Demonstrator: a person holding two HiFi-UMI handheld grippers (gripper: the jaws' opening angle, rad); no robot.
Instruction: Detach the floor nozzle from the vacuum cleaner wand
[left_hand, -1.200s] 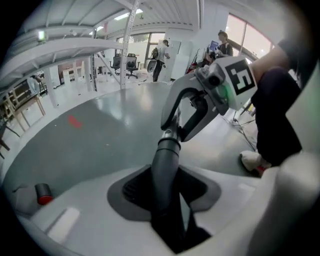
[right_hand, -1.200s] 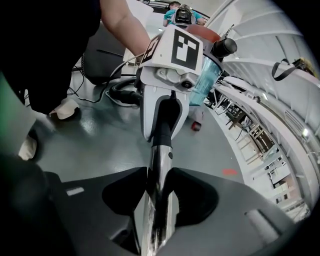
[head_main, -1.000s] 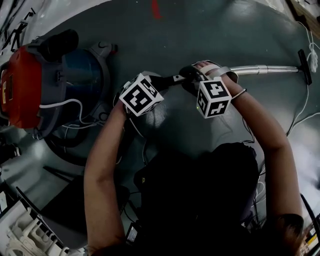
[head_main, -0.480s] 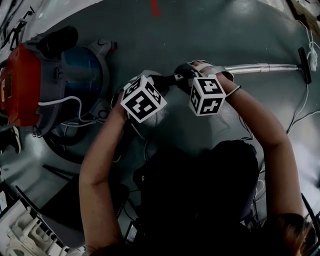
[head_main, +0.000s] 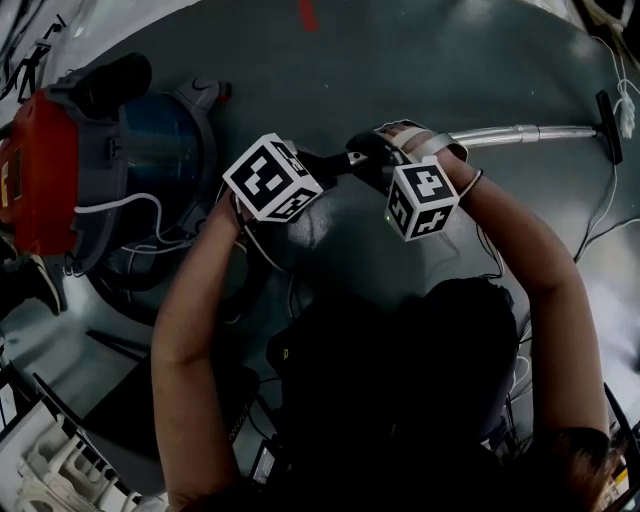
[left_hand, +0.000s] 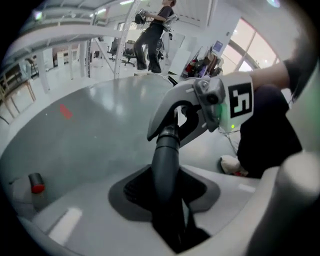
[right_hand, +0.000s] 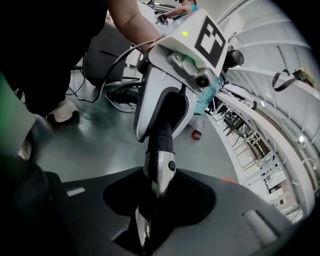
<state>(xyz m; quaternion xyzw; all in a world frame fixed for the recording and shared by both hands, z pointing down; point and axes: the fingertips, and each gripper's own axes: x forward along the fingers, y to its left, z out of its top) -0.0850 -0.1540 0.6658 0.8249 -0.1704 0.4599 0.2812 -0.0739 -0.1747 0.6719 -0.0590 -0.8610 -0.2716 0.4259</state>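
The silver wand (head_main: 520, 133) lies across the grey floor and ends in the black floor nozzle (head_main: 608, 128) at the far right, still joined to it. At its near end the wand meets a dark curved handle tube (head_main: 340, 160). My left gripper (head_main: 315, 166) is shut on that dark tube (left_hand: 165, 165), which runs between its jaws. My right gripper (head_main: 390, 160) is shut on the chrome wand end (right_hand: 159, 172), just below a small round button. The two grippers face each other a short way apart, far from the nozzle.
The red and blue vacuum body (head_main: 100, 170) stands at the left with a white cable over it. White cables (head_main: 610, 200) trail near the nozzle. A red mark (head_main: 308, 14) is on the floor ahead. A person (left_hand: 152, 35) stands far off.
The left gripper's marker cube has tilted and shifted a little up and left. The right gripper has barely shifted. Wand and nozzle lie as before.
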